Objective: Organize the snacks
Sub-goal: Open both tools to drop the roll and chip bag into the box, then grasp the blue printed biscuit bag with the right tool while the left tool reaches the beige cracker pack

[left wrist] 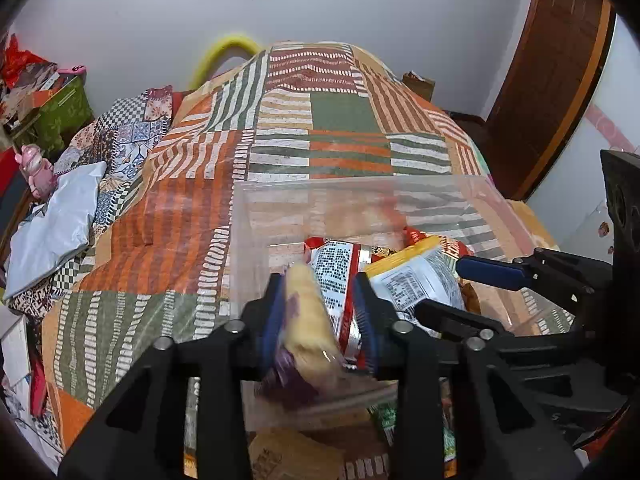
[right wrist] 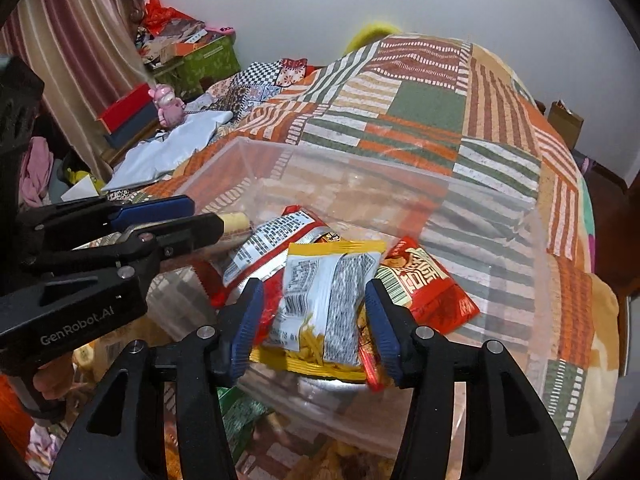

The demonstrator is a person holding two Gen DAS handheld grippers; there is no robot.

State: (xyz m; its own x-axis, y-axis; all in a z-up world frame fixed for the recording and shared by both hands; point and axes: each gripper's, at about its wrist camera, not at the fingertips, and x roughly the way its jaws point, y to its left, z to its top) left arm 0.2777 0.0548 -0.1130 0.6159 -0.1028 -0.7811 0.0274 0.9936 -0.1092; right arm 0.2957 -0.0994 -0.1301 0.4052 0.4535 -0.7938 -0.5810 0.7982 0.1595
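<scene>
At the bottom of both frames, loose snack packets lie blurred beneath a clear plastic bin (right wrist: 460, 184) that sits on a patchwork bedspread (left wrist: 344, 112) of orange, green and white stripes. Left gripper (left wrist: 320, 304) is pinched on a pale yellow wrapped snack (left wrist: 308, 320) at the frame's lower centre, over the bin. Right gripper (right wrist: 316, 320) stands spread, its pads either side of a yellow-edged snack packet (right wrist: 320, 300) lying in the bin on red packets (right wrist: 428, 284). Farther, upper left: a pink toy (right wrist: 168, 104), a green box (right wrist: 204, 60), a striped curtain (right wrist: 80, 40). A white wall (left wrist: 360, 0) closes the top.
</scene>
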